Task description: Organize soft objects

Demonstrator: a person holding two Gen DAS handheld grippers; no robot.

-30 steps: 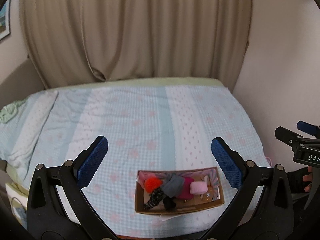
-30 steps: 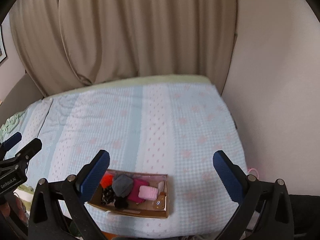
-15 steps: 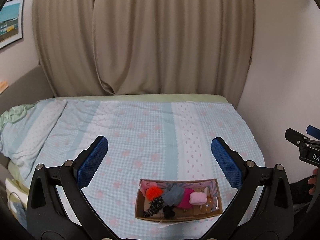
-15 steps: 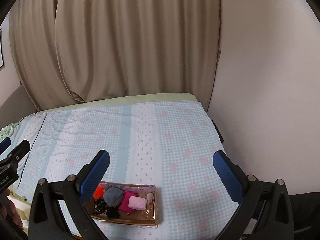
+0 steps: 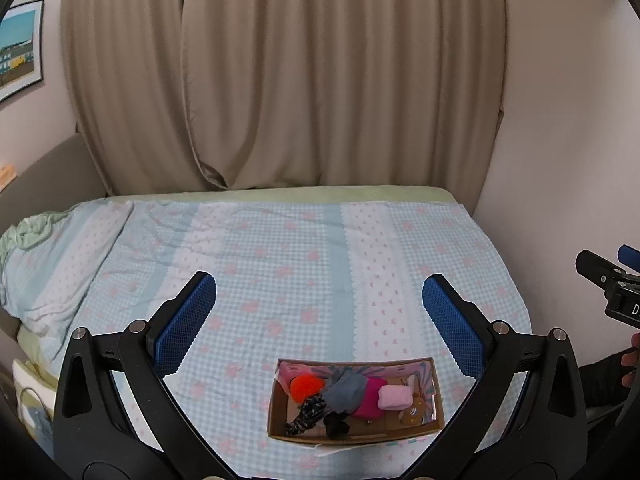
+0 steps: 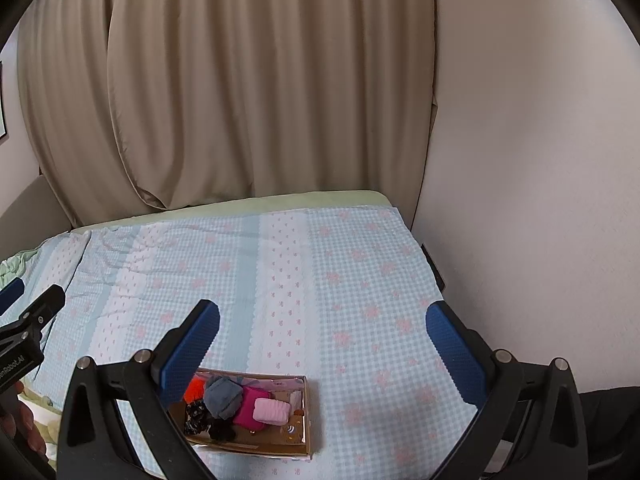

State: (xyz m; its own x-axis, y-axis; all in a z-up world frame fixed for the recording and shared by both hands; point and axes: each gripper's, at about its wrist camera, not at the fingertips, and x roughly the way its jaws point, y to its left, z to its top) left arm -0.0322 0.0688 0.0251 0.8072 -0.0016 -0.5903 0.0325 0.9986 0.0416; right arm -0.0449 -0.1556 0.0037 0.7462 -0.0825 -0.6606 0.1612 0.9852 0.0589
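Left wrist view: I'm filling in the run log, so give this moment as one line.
left gripper open, holding nothing | right gripper open, holding nothing | cardboard box on bed | soft items inside

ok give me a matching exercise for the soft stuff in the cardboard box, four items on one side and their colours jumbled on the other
Items, all in the cardboard box:
1. pom-pom at the left end
2. folded cloth in the middle
3. padded block towards the right
4. bundle under that block

Colours:
A. grey
B. magenta
C. orange
D. pale pink

Pairs: 1-C, 2-A, 3-D, 4-B
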